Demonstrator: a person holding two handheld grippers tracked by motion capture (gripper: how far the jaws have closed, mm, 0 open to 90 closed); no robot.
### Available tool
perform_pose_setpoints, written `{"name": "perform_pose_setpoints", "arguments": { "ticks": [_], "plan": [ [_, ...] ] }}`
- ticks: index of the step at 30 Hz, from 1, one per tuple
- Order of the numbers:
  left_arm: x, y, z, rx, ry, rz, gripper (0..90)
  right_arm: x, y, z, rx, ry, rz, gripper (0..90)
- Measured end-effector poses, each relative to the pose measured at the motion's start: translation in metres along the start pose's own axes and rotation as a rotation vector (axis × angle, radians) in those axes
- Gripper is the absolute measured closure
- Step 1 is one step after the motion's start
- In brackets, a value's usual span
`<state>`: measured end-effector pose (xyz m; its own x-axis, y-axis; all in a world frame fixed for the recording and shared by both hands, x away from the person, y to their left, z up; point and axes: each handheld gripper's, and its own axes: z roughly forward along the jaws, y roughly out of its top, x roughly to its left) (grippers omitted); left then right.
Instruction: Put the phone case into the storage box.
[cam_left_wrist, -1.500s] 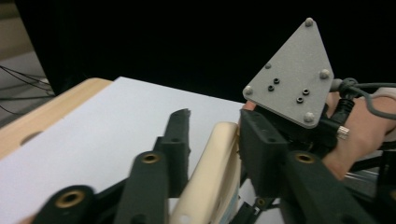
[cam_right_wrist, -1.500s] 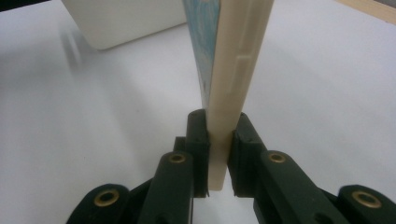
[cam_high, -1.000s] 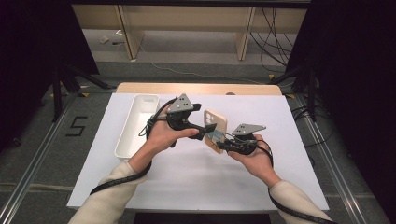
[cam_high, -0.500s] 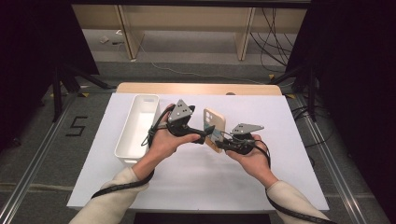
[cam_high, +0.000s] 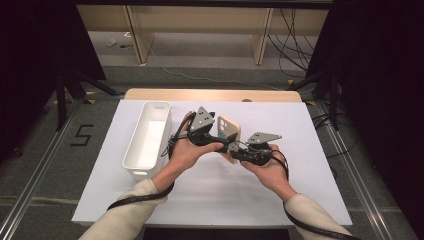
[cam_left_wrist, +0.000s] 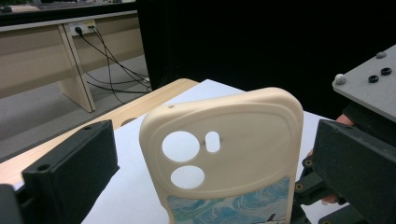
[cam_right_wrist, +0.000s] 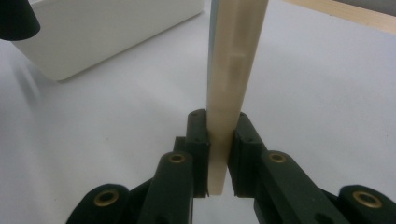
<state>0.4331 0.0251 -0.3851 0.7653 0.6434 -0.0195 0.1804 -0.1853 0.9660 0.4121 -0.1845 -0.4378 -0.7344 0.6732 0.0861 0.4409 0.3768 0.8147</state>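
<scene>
A cream phone case (cam_high: 229, 131) with camera holes and a blue wave print stands upright above the table's middle. My right gripper (cam_high: 233, 153) is shut on its lower edge; in the right gripper view the two pads (cam_right_wrist: 200, 135) press the thin case (cam_right_wrist: 233, 60) from both sides. My left gripper (cam_high: 223, 142) comes at the case from the left and is open. In the left gripper view its jaws stand wide on either side of the case (cam_left_wrist: 224, 149) without touching it, the left gripper's midpoint (cam_left_wrist: 217, 140) lying over the case's back.
A long white bin (cam_high: 131, 150) lies left of the hands on the white table sheet (cam_high: 310, 165); its wall (cam_right_wrist: 107, 32) shows close by in the right gripper view. Wooden benches and cables stand beyond the table's far edge.
The left hand has shifted slightly beside the case, which now looks a little more upright. The right hand has kept still with its grip.
</scene>
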Motion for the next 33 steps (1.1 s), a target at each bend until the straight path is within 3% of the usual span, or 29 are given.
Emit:
{"name": "perform_pose_setpoints", "arguments": {
  "ticks": [33],
  "plan": [
    [-0.005,-0.001,0.015,-0.014,0.024,-0.021,0.0,0.002,0.001,0.002,-0.007,0.000,-0.002,80.7]
  ]
}}
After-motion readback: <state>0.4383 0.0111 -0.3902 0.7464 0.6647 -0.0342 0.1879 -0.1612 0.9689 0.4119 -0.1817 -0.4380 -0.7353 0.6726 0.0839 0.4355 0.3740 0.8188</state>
